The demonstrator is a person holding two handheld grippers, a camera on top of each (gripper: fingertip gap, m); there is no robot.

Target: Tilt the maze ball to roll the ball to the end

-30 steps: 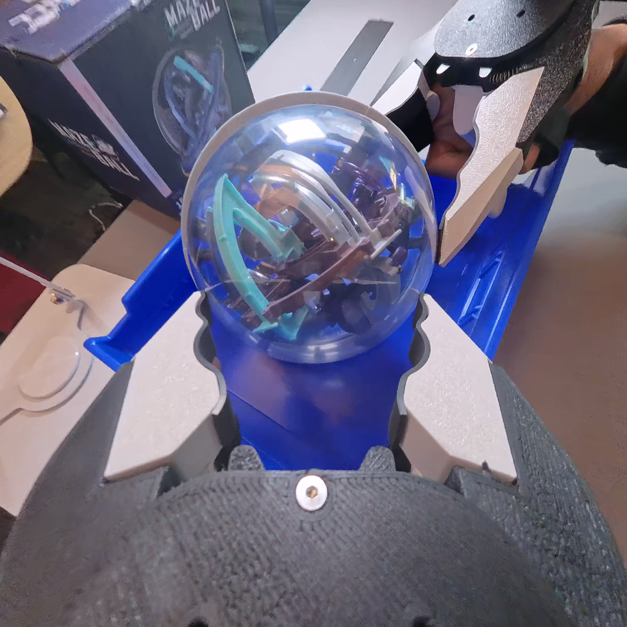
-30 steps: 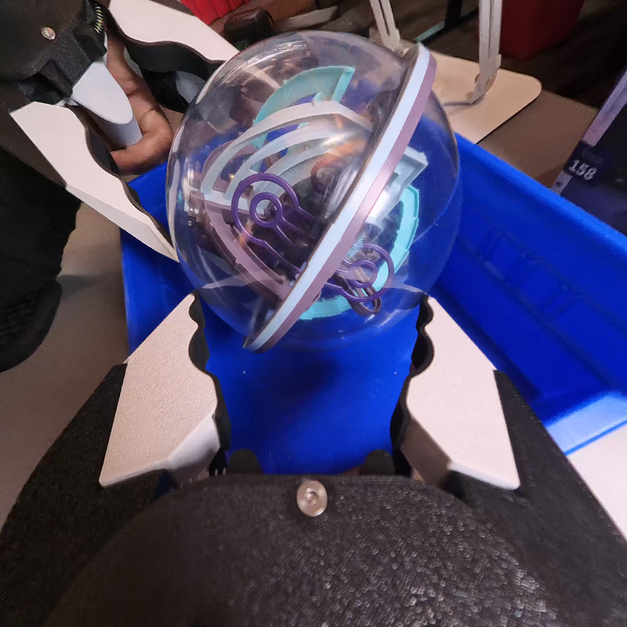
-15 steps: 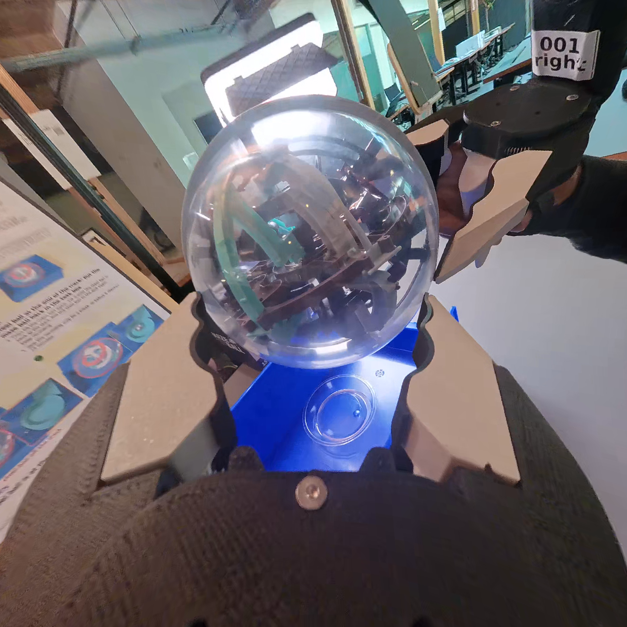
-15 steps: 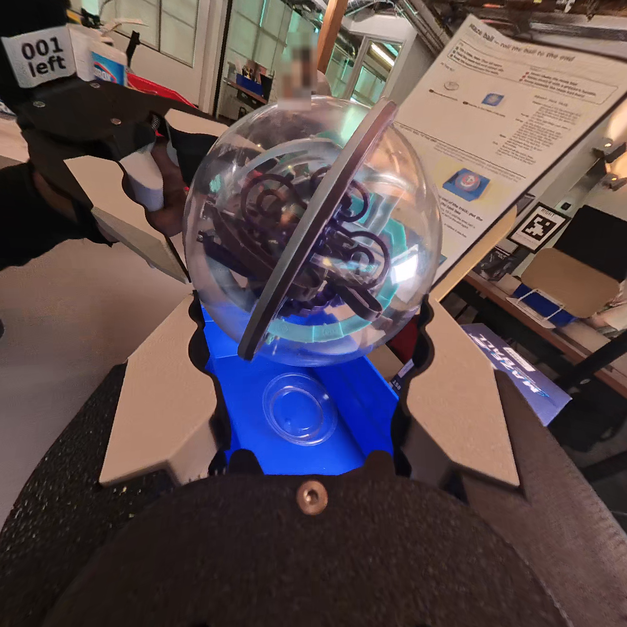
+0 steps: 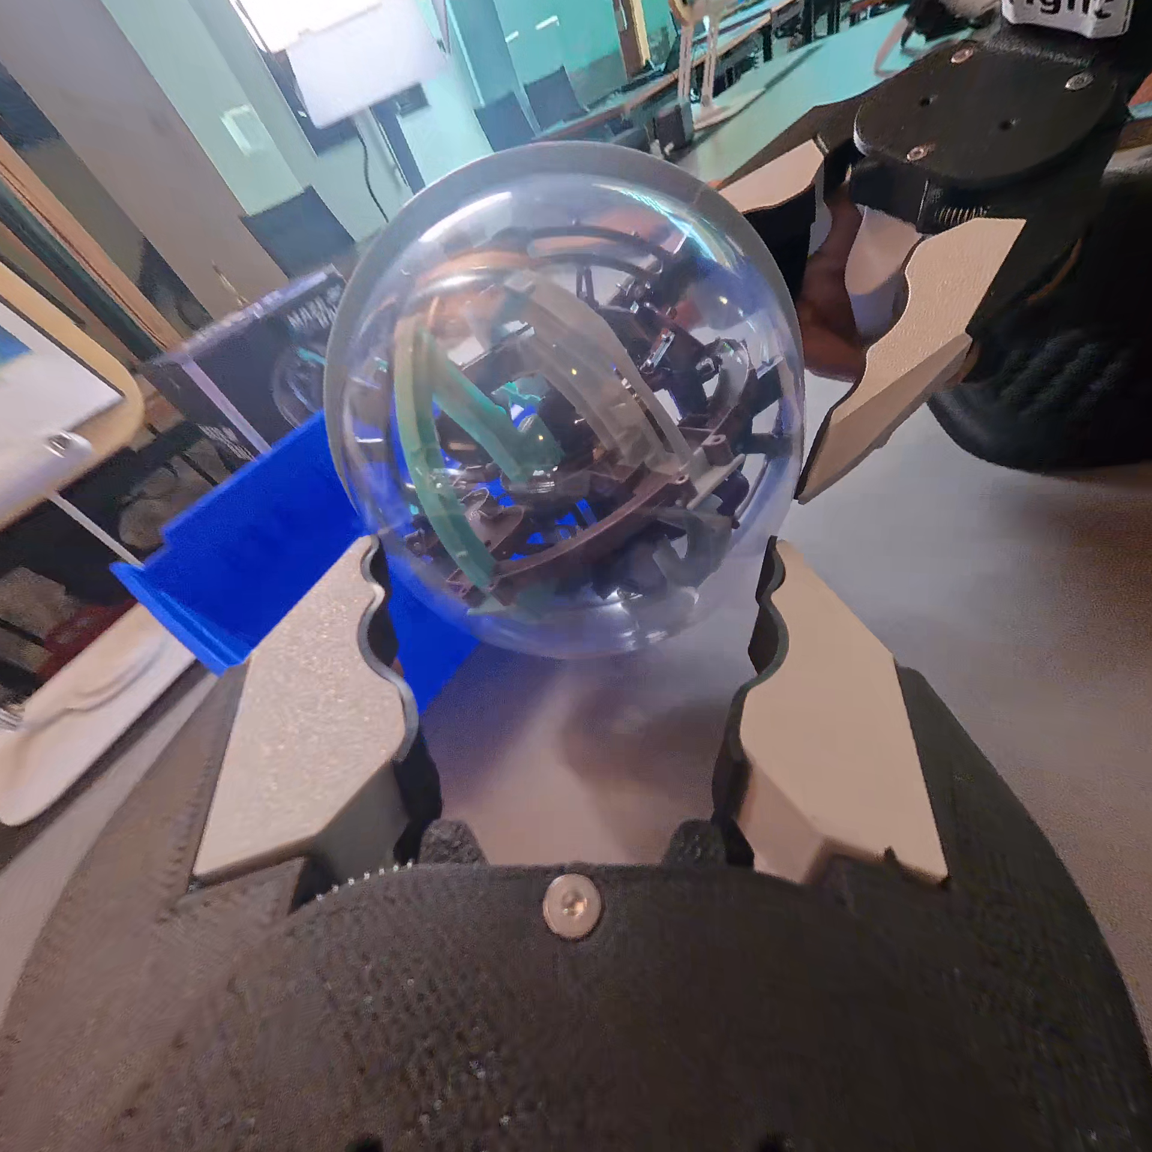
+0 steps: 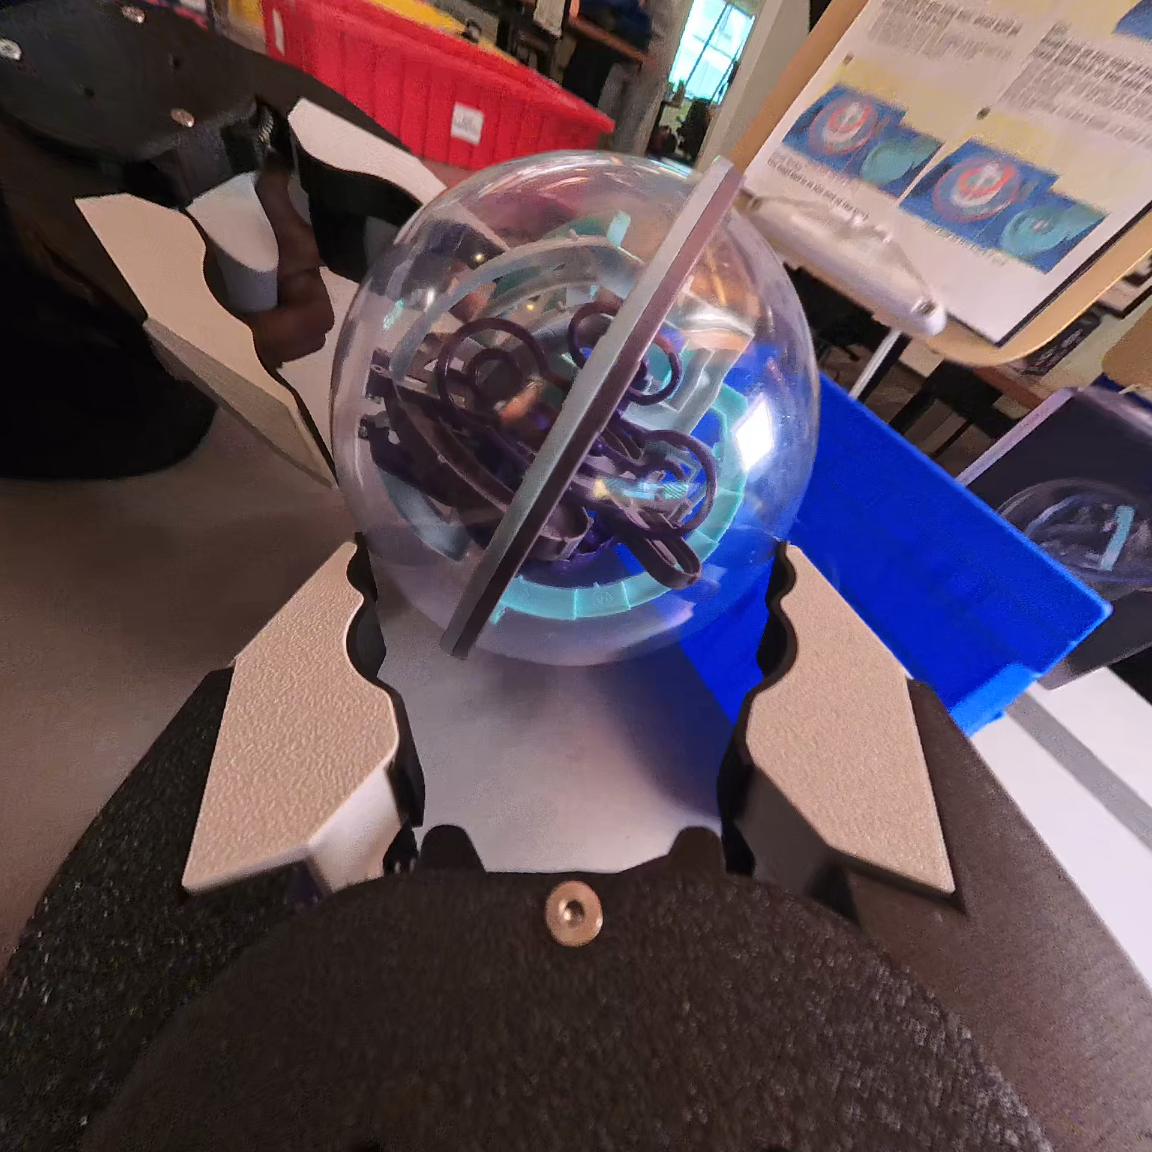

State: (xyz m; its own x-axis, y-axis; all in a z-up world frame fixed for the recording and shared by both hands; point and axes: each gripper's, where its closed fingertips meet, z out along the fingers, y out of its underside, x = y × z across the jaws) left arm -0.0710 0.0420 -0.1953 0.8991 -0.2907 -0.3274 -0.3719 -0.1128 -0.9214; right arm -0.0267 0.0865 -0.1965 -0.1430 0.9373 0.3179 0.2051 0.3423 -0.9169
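Maze ball (image 5: 564, 405) held in the air above the table (image 5: 997, 623), off the blue bin (image 5: 262, 561). Left gripper (image 5: 570, 548) and right gripper (image 6: 567, 548) each clamp it from opposite sides, fingertips pressed to the clear shell. Grey seam ring (image 6: 598, 405) tilted. Inner ball not discernible. Dark box (image 5: 249, 361) behind bin.

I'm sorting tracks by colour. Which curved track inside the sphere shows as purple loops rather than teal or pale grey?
The looping wire-like track beside the grey seam ring in the maze ball; the teal track is a flat segmented arc lower down.
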